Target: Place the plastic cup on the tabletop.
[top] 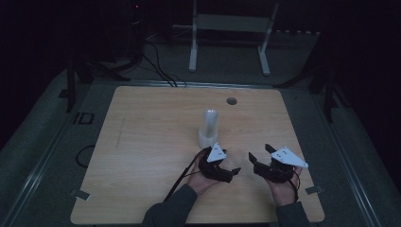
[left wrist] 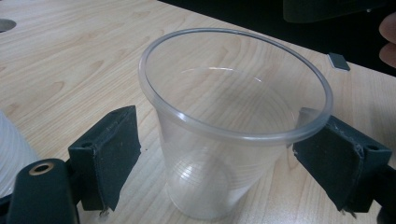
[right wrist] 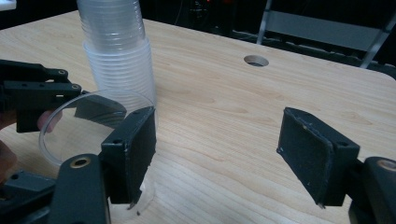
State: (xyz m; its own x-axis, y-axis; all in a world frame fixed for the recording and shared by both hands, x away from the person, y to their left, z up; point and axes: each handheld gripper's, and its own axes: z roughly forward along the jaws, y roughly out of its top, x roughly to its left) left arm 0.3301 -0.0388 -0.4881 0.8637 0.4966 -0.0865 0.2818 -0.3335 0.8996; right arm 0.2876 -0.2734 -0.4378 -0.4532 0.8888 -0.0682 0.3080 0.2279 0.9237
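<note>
The left gripper [left wrist: 219, 154] has its jaws apart around the clear cup [left wrist: 233, 121], which stands upright on the table [left wrist: 70, 56] between them, seemingly just released. The right gripper [right wrist: 219, 154] waits open and empty beside it; next, the left should probably back away without tipping it

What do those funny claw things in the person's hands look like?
Each hand holds a black two-jaw tool. The left gripper and the right gripper both carry a pale grey three-cornered plate with small dark dots on top. The jaws end in flat, dark rectangular pads with small screw holes. A thin black cable trails from the left one. The person wears dark grey sleeves.
</note>
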